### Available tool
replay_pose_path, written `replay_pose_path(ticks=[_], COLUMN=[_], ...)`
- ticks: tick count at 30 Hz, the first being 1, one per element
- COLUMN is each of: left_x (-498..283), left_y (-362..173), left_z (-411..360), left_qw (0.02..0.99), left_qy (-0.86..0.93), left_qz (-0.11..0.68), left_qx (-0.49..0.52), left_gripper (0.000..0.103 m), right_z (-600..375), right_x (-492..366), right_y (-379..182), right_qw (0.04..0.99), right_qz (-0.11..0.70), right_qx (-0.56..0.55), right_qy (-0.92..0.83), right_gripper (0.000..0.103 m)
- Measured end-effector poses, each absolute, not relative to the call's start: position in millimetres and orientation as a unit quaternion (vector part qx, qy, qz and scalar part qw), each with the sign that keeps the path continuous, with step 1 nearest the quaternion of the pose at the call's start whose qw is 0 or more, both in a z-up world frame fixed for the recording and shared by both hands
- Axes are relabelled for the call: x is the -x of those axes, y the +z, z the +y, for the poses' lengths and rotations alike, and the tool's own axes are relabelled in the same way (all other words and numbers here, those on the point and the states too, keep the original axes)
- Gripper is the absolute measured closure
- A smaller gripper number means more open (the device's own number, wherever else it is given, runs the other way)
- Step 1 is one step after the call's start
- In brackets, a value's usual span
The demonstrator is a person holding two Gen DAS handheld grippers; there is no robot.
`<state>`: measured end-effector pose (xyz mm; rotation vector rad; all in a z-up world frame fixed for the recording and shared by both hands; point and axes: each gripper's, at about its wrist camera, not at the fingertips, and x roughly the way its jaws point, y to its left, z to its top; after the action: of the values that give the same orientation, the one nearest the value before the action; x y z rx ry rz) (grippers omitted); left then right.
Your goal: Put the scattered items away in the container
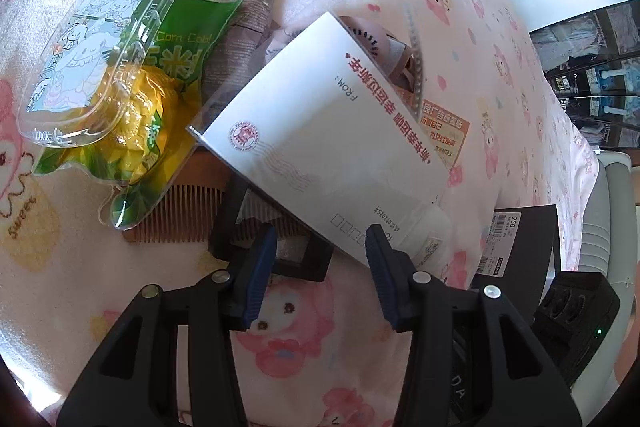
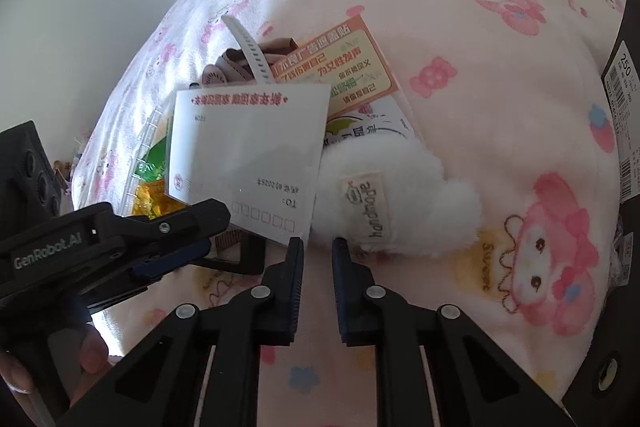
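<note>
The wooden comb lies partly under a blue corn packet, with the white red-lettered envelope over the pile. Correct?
No: the left wrist view shows the corn packet green and yellow, not blue. The wooden comb and white red-lettered envelope are as stated.

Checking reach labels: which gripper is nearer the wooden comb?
Left. The left gripper hangs just beside the wooden comb, over the black frame; the right gripper sits farther off, at the white plush.
</note>
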<state>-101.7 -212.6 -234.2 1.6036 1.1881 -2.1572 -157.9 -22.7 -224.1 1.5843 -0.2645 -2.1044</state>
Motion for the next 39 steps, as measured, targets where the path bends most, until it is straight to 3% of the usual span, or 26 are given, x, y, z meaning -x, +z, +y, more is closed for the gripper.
replay_pose_path(ticks=[11, 15, 17, 20, 34, 39], left_x=[85, 81, 82, 92, 111, 110], left_y=[-213, -198, -196, -201, -230, -240], left_z=[-240, -266, -277, -288, -236, -221], left_qw=[0.168, 0.217, 0.236, 0.238, 0.109, 0.003], left_qy=[-0.750, -0.763, -0.767, -0.767, -0.738, -0.697], left_qz=[0.424, 0.419, 0.416, 0.411, 0.404, 0.471], left_qx=[-0.479, -0.442, -0.429, -0.431, -0.530, -0.540], left_gripper=[0.056, 0.056, 0.058, 0.060, 0.061, 0.061], right_z=[-21, -33, -36, -44, -15, 4], right_x=[175, 185, 188, 191, 162, 138], right_y=[-201, -202, -204, -207, -209, -213], right_qw=[0.244, 0.238, 0.242, 0.239, 0.240, 0.230], right_qz=[-0.099, -0.070, -0.066, -0.044, -0.066, -0.063], right_qx=[-0.571, -0.577, -0.577, -0.579, -0.604, -0.612], right_qy=[-0.778, -0.778, -0.778, -0.778, -0.757, -0.754], right_gripper=[0.092, 0.088, 0.080, 0.079, 0.079, 0.079])
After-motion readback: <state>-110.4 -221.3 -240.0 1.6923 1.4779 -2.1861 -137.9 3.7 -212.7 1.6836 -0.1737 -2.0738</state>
